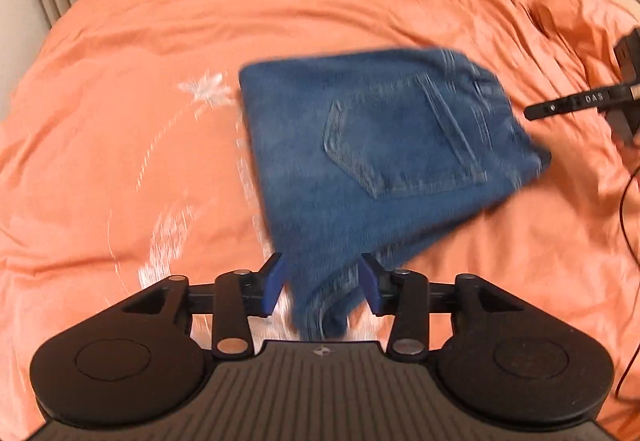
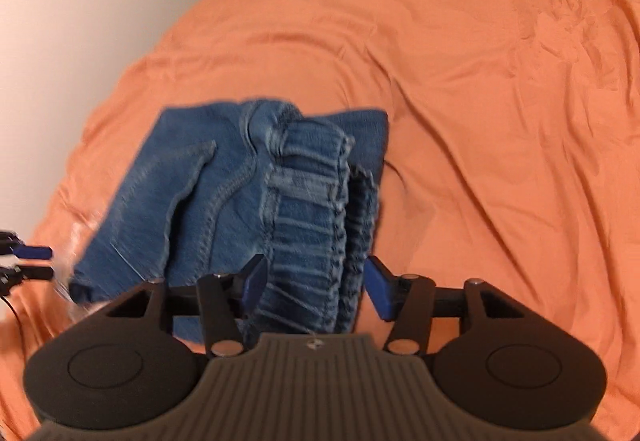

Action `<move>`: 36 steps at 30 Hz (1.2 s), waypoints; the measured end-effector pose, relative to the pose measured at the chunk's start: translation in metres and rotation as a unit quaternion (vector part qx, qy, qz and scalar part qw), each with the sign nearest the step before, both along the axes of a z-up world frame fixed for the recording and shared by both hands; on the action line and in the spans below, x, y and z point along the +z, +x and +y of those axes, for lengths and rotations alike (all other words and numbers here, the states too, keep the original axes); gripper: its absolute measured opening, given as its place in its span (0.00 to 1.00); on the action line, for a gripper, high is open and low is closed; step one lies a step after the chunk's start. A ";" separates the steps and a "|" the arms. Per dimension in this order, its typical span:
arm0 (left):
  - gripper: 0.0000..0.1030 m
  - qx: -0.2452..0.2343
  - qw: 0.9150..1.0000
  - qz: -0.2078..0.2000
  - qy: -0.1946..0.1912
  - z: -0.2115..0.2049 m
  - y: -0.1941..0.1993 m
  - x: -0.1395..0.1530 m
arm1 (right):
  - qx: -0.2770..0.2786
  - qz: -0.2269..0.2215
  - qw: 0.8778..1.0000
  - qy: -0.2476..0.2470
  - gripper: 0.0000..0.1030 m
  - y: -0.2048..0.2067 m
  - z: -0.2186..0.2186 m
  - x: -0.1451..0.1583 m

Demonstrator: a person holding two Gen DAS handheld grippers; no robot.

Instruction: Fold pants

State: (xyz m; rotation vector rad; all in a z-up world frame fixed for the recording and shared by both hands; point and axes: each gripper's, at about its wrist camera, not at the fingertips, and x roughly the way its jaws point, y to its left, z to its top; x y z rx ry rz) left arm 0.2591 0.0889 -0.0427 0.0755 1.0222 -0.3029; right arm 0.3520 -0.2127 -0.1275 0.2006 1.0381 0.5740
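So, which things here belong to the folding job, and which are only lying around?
Job:
- folded blue jeans
- left gripper, open, denim between its pads
- right gripper, open over the waistband

Just there:
- orange bedcover
- black cable

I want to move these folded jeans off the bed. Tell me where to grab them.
Grip the jeans by the thick gathered waistband, coming from the near edge: it faces the right gripper and bundles all layers; the thin hem corner would let the fold fall open.
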 end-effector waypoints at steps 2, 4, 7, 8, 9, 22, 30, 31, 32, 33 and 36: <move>0.51 0.017 1.000 -0.007 -0.006 -0.001 0.015 0.002 | -0.021 0.008 0.999 0.035 0.51 0.006 -0.006 0.002; 0.52 0.034 0.999 -0.007 -0.010 -0.004 0.031 -0.001 | -0.046 0.019 0.997 0.065 0.53 0.020 -0.010 -0.002; 0.52 0.058 0.998 -0.006 -0.017 -0.006 0.052 -0.005 | -0.085 0.066 0.987 0.115 0.58 0.044 -0.016 -0.022; 0.52 0.068 0.997 -0.006 -0.020 -0.006 0.058 -0.007 | -0.096 0.082 0.984 0.129 0.59 0.053 -0.014 -0.029; 0.52 0.075 0.997 -0.007 -0.024 -0.005 0.063 -0.008 | -0.104 0.095 0.980 0.140 0.58 0.061 -0.013 -0.035; 0.52 0.156 0.986 -0.023 -0.045 0.014 0.086 -0.025 | -0.011 -0.007 0.986 0.168 0.06 0.054 0.034 0.039; 0.51 0.161 0.984 -0.049 -0.059 0.013 0.097 -0.018 | -0.068 0.003 0.990 0.127 0.05 0.086 0.033 0.036; 0.51 0.159 0.984 -0.052 -0.062 0.013 0.100 -0.018 | -0.080 0.018 0.989 0.119 0.05 0.090 0.028 0.020; 0.51 0.157 0.984 -0.055 -0.065 0.013 0.103 -0.018 | -0.093 0.033 0.988 0.118 0.05 0.093 0.024 0.007; 0.51 0.156 0.984 -0.058 -0.067 0.013 0.106 -0.019 | -0.107 0.043 0.987 0.114 0.05 0.095 0.018 -0.004; 0.48 0.157 0.983 -0.068 -0.068 0.011 0.122 -0.023 | -0.126 0.066 0.985 0.096 0.05 0.100 0.012 -0.030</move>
